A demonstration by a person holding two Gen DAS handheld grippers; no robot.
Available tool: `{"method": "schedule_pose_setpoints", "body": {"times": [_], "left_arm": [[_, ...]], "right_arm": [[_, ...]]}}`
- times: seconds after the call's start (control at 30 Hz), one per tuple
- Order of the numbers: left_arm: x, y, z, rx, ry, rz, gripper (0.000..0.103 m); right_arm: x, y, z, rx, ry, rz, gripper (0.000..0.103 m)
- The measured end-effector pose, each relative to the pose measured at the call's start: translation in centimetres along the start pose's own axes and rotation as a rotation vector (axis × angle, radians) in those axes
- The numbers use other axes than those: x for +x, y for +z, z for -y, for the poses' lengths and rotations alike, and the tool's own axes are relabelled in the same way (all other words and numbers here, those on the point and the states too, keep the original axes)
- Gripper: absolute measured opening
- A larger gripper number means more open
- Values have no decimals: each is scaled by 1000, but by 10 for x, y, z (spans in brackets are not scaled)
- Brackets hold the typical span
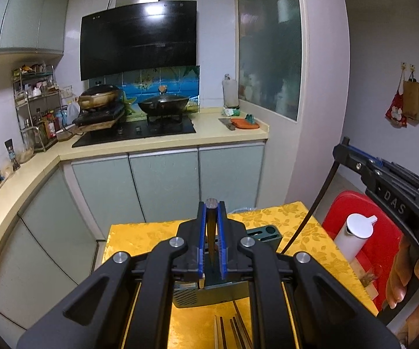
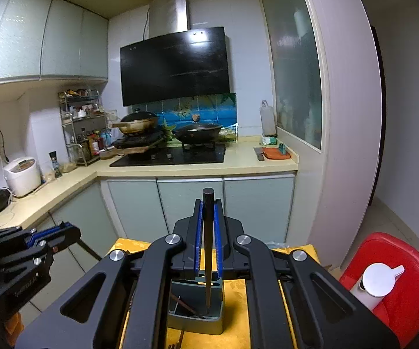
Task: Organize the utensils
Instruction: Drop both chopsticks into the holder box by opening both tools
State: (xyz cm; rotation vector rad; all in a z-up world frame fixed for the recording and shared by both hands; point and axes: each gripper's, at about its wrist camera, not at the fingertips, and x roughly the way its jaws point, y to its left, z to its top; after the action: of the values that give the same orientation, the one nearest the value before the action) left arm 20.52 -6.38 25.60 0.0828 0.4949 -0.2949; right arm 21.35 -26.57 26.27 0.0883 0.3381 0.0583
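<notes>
My left gripper [image 1: 211, 206] is shut on a dark brown chopstick [image 1: 211, 232] with a metal end cap, held upright between the blue pads. Under it a grey-green utensil holder [image 1: 186, 296] stands on the yellow tablecloth [image 1: 139, 235]. Several loose chopsticks [image 1: 232, 328] lie in front of the holder. My right gripper [image 2: 208, 203] is shut on a black chopstick [image 2: 208, 261], whose tip hangs over the utensil holder [image 2: 218, 302]. A brown chopstick [image 2: 189, 308] lies slanted inside it. Each gripper also shows in the other's view: the right gripper [image 1: 344, 145] and the left gripper [image 2: 69, 229].
A red plastic stool [image 2: 407, 264] with a white dispenser bottle [image 2: 378, 282] stands right of the table. Behind the table run pale cabinet doors [image 1: 163, 180] and a counter with a black hob [image 1: 139, 133] and two woks. A hand [image 1: 398, 279] grips the right gripper's handle.
</notes>
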Motion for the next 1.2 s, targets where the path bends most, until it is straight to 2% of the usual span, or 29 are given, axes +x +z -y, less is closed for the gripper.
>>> {"method": "schedule_pose_setpoints", "body": {"times": [0.3, 0.57, 0.6, 0.63, 0.7, 0.77, 0.83, 0.97, 1.1, 1.2], "left_arm": [[27, -26, -2, 6, 15, -68, 7], [32, -29, -11, -15, 24, -91, 10], [31, -29, -13, -20, 24, -92, 18], [31, -29, -14, -22, 27, -89, 32], [26, -28, -15, -22, 46, -67, 46], [22, -26, -17, -16, 59, -50, 56], [16, -24, -20, -20, 66, -34, 67], [3, -20, -27, -30, 93, -2, 77], [-14, -23, -37, -41, 139, 42, 93], [-24, -34, -41, -37, 153, 64, 96]], "right_arm": [[42, -36, -9, -43, -32, -111, 8], [59, -54, -13, -37, -20, -166, 10], [59, -54, -13, -35, -20, -166, 10], [58, -54, -13, -33, -19, -167, 11], [58, -54, -13, -29, -17, -165, 25], [53, -53, -9, -4, -17, -149, 71], [46, -52, -7, 9, -5, -136, 74], [30, -51, -6, -1, 11, -132, 73], [11, -57, -4, -7, 28, -137, 77], [-5, -67, -2, -12, 35, -137, 85]]}}
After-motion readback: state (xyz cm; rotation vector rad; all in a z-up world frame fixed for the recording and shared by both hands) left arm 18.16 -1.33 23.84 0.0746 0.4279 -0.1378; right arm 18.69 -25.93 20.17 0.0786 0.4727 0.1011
